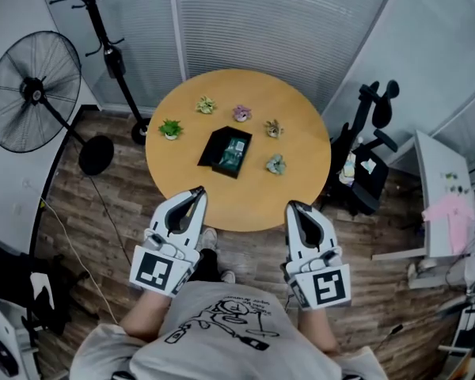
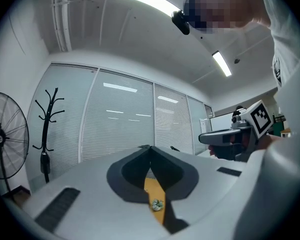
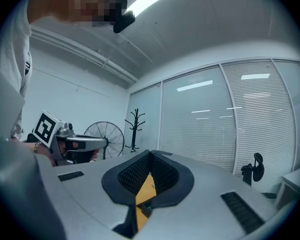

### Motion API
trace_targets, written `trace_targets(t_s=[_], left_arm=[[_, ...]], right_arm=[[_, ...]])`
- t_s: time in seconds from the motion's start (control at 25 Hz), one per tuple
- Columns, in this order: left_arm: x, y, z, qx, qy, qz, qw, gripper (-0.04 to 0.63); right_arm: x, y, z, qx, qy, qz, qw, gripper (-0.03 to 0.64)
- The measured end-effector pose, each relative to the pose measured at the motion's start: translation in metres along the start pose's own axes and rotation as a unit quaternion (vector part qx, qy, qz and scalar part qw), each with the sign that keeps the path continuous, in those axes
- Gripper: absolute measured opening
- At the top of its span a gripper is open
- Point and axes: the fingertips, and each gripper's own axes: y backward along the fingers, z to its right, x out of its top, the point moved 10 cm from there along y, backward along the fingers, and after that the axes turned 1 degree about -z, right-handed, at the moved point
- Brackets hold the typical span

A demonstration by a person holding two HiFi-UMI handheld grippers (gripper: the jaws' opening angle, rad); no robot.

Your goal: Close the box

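A black box (image 1: 217, 144) lies open in the middle of the round wooden table (image 1: 301, 196), with something green showing inside it. Both grippers hover short of the table's near edge, close to the person's chest and well clear of the box. The left gripper (image 1: 198, 190) is shut with nothing held, its tips meeting in its own view (image 2: 149, 147). The right gripper (image 1: 291, 206) is shut and empty too, its tips together (image 3: 151, 153). Through the slit under the right jaws a dark corner of the box (image 3: 145, 209) shows.
Several small potted plants ring the box, among them a green one (image 1: 170, 129) at the left and a pale one (image 1: 275, 164) at the right. A standing fan (image 1: 32, 93), a coat stand (image 1: 111, 54), a black chair (image 1: 368, 165) and a white desk (image 1: 439, 196) surround the table.
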Motion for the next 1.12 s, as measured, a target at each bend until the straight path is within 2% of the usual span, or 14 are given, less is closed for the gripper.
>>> trace_targets(t_s=[0.44, 0.68, 1.12], left_arm=[[-0.004, -0.045, -0.054, -0.006, 0.014, -0.003, 0.9999, 0.006], [-0.002, -0.076, -0.087, -0.018, 0.010, 0.002, 0.9998, 0.006], [0.002, -0.125, -0.157, -0.029, 0.004, 0.013, 0.9995, 0.006]], right_arm=[[0.004, -0.068, 0.016, -0.001, 0.012, 0.003, 1.000, 0.015], [0.007, -0.108, 0.024, -0.018, 0.006, -0.003, 1.000, 0.015], [0.007, -0.187, 0.032, -0.024, 0.013, -0.007, 1.000, 0.015]])
